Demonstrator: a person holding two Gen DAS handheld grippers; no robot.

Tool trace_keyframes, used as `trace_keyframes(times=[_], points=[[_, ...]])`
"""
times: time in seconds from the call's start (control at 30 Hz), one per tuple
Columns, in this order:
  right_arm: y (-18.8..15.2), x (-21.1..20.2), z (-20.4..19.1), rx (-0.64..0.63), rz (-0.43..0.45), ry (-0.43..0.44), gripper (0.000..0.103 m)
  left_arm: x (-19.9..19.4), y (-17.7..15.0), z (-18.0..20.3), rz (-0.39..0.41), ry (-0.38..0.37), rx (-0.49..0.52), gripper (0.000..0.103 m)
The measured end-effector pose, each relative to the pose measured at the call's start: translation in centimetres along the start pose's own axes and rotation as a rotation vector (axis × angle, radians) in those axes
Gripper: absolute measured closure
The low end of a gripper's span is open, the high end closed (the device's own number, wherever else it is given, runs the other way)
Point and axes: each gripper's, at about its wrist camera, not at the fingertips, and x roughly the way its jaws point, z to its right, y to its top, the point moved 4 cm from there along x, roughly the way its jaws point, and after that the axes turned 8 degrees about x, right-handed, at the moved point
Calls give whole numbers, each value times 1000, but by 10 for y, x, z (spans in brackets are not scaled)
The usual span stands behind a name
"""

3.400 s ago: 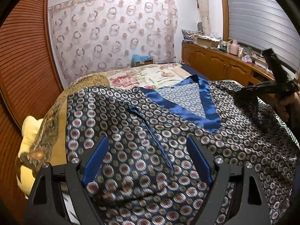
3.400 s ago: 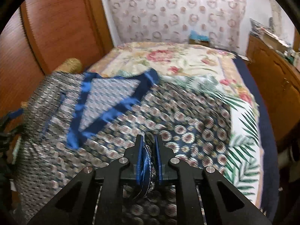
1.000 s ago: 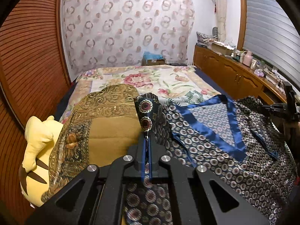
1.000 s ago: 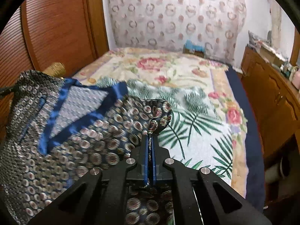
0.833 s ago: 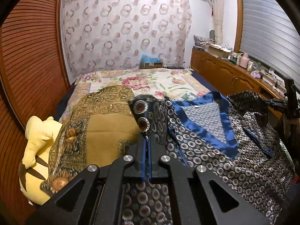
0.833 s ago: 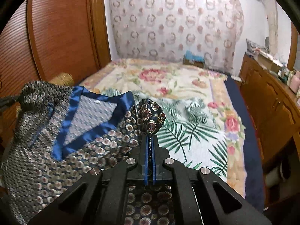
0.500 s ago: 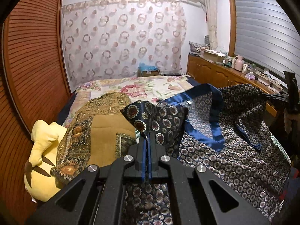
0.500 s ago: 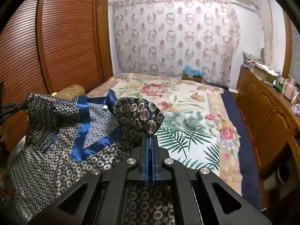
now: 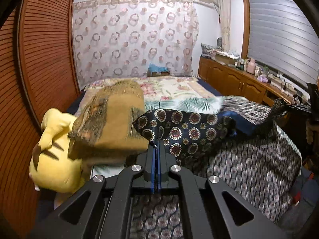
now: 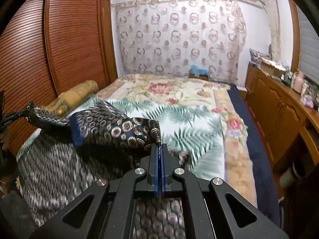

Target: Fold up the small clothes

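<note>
1. Left wrist view: left gripper [image 9: 156, 149], jaws pressed together on a corner of the dark patterned garment [image 9: 185, 133], navy with medallion print and blue trim. The cloth stretches from this pinch rightward to the right gripper [image 9: 287, 106] at the far right edge, which pinches its other corner; the rest hangs down over the near end of the bed [image 9: 179, 93].
2. Same view, left: gold patterned pillow [image 9: 111, 123], blurred, resting on a yellow plush toy [image 9: 55, 155]. Far right: wooden cabinet [image 9: 235, 81] with small items on top.
3. Right wrist view: right gripper [image 10: 159, 151], jaws clamped narrow on a garment [image 10: 123, 131] corner. The cloth runs left to the left gripper [image 10: 26, 112] at the left edge.
4. Same view: floral bedspread [image 10: 179, 99] beyond; louvred wooden doors [image 10: 69, 35] at left; ring-patterned curtain [image 10: 179, 35] far.
</note>
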Motion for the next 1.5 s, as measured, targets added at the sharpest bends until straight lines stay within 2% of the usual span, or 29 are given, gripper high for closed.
trace_keyframes(times=[0.17, 0.4, 0.57, 0.6, 0.7, 0.77, 0.83, 0.97, 1.0, 1.1, 1.17, 1.23, 1.37, 1.5], points=[[-27, -22, 2, 31, -51, -13, 101, -15, -25, -4, -21, 2, -41, 101], [-53, -46, 14, 63, -120, -47, 101, -22, -65, -9, -105, 18, -65, 101], [-45, -44, 14, 78, -147, -69, 101, -18, -71, -14, -133, 41, -71, 100], [-43, -43, 10, 74, -152, -82, 101, -17, -71, -16, -141, 46, -66, 98], [-38, -38, 5, 55, -153, -100, 101, -19, -65, -23, -133, 72, -47, 80], [-33, -41, 1, 48, -138, -94, 101, -23, -58, -30, -110, 79, -48, 58], [-28, -46, -5, 37, -118, -88, 101, -28, -50, -37, -87, 78, -47, 51], [-23, -56, -9, 7, -91, -94, 91, -25, -37, -47, -57, 84, -49, 29], [-20, -56, -10, 4, -95, -96, 89, -22, -34, -49, -57, 79, -52, 28], [-13, -54, -6, -2, -96, -124, 72, -12, -28, -52, -52, 85, -50, 28], [-5, -52, -7, 2, -90, -127, 51, 0, -24, -53, -60, 85, -49, 28], [0, -46, -8, 4, -81, -124, 44, 13, -22, -55, -71, 78, -48, 28], [-2, -22, -6, 4, -86, -158, 42, 44, -23, -53, -129, 51, -33, 28], [-6, 5, -6, 19, -103, -145, 42, 69, -30, -49, -189, 31, -13, 28]])
